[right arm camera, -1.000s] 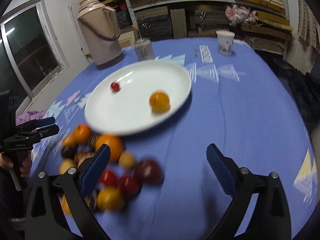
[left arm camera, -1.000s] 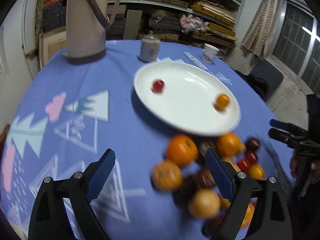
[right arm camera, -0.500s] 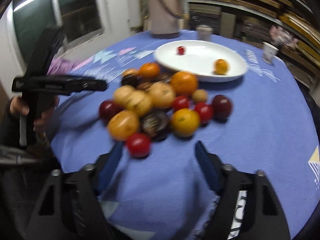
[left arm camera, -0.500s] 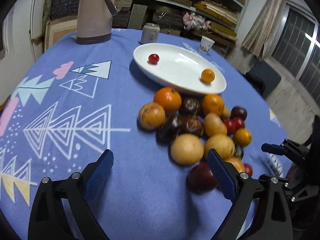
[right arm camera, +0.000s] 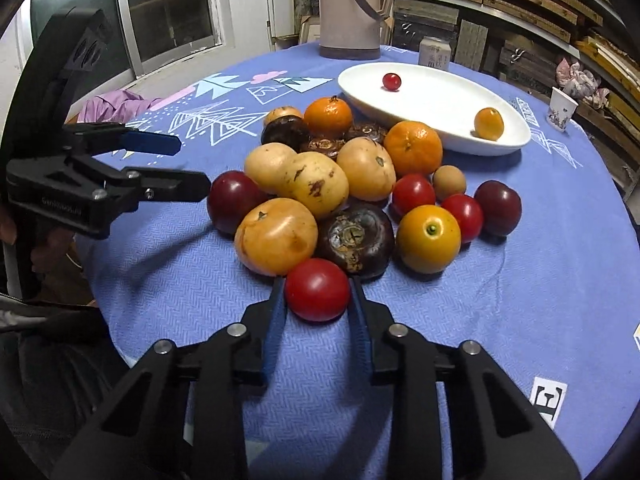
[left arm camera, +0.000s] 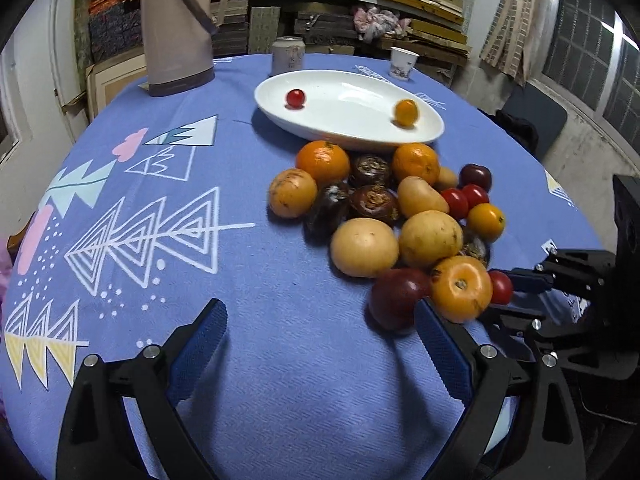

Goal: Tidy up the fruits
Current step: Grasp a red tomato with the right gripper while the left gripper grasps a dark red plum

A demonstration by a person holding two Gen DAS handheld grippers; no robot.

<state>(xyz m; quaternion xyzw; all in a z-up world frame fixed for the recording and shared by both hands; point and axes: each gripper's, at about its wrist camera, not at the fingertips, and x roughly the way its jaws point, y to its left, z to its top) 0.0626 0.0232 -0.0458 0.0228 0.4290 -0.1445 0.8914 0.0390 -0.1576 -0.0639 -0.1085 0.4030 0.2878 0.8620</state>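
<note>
A heap of several fruits point(left arm camera: 384, 216) lies on the blue tablecloth in front of a white oval plate point(left arm camera: 348, 120), which holds a small red tomato point(left arm camera: 295, 98) and a small orange fruit point(left arm camera: 406, 112). My right gripper point(right arm camera: 318, 300) is shut on a red tomato point(right arm camera: 317, 288) at the near edge of the heap; it also shows in the left wrist view point(left arm camera: 516, 280). My left gripper point(left arm camera: 320, 344) is open and empty, low over the cloth just left of the heap; it also shows in the right wrist view point(right arm camera: 176, 164).
A tall beige thermos jug point(left arm camera: 176, 28), a can point(left arm camera: 288, 56) and a paper cup point(left arm camera: 403, 63) stand behind the plate. Shelves of stacked goods line the back wall. The round table's edge point(right arm camera: 624, 216) curves close on the right.
Both grippers pulled back and dropped toward the near side of the heap. The right gripper closed from wide open onto the red tomato. The left gripper stayed open.
</note>
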